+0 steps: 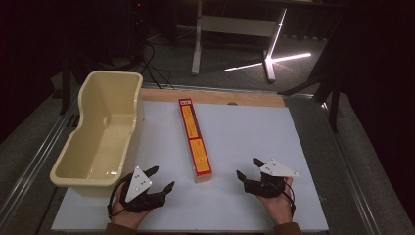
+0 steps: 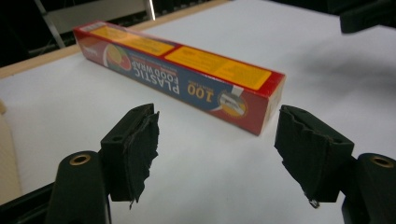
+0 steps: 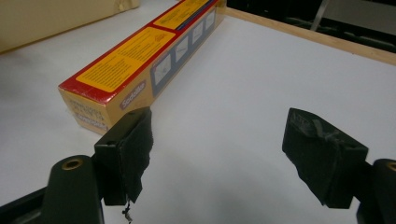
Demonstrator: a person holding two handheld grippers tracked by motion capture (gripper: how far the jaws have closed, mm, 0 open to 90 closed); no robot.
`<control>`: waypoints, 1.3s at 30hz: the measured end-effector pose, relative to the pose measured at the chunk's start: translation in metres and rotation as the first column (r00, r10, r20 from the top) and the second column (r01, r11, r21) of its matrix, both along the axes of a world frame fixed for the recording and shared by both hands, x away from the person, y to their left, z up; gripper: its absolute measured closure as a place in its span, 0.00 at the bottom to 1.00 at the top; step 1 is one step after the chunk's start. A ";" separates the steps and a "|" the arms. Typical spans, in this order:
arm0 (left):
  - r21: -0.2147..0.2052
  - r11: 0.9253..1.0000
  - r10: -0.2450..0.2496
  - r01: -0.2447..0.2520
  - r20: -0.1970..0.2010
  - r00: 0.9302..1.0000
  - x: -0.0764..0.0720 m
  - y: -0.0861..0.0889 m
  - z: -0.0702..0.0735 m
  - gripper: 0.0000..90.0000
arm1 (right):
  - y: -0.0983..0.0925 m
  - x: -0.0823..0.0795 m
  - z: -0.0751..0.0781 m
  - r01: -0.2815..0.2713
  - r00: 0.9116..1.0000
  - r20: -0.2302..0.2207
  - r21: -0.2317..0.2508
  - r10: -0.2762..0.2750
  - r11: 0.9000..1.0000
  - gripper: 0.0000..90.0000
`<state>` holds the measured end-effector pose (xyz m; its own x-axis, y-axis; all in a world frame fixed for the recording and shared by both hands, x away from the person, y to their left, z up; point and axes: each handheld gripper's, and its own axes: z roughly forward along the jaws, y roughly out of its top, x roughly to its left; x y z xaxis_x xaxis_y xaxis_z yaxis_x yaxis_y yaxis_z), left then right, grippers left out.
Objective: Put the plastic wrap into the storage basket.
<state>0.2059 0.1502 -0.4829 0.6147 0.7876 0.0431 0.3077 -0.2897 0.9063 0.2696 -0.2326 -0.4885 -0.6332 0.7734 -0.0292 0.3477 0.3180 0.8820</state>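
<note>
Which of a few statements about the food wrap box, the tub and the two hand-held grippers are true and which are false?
1. The food wrap box lies flat on the white table. True.
2. The box sits inside the cream tub. False: it lies on the table beside the tub, and the tub looks empty.
3. The left hand-held gripper is clamped on the box. False: its jaws stand open with nothing between them.
4. The right hand-held gripper is open, short of the box. True.
5. The box lies between the two grippers. True.
</note>
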 end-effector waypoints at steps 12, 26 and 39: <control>-0.018 1.000 0.002 -0.001 0.011 1.000 -0.001 0.000 -0.001 0.32 | 0.005 0.003 -0.003 0.003 1.000 -0.023 -0.015 -0.004 1.000 0.27; -0.009 1.000 0.003 -0.003 0.017 1.000 -0.001 -0.001 -0.001 0.32 | 0.019 0.003 0.007 -0.049 0.999 -0.020 0.019 0.049 0.999 0.36; -0.011 1.000 -0.001 0.001 0.019 1.000 -0.002 -0.003 -0.002 0.32 | 0.062 0.026 0.034 -0.107 0.994 -0.001 -0.014 0.107 0.994 0.34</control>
<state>0.2039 0.1468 -0.4845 0.6145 0.7875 0.0464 0.2901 -0.2804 0.9150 0.2954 -0.1703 -0.4550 -0.7125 0.7005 -0.0398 0.3110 0.3661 0.8771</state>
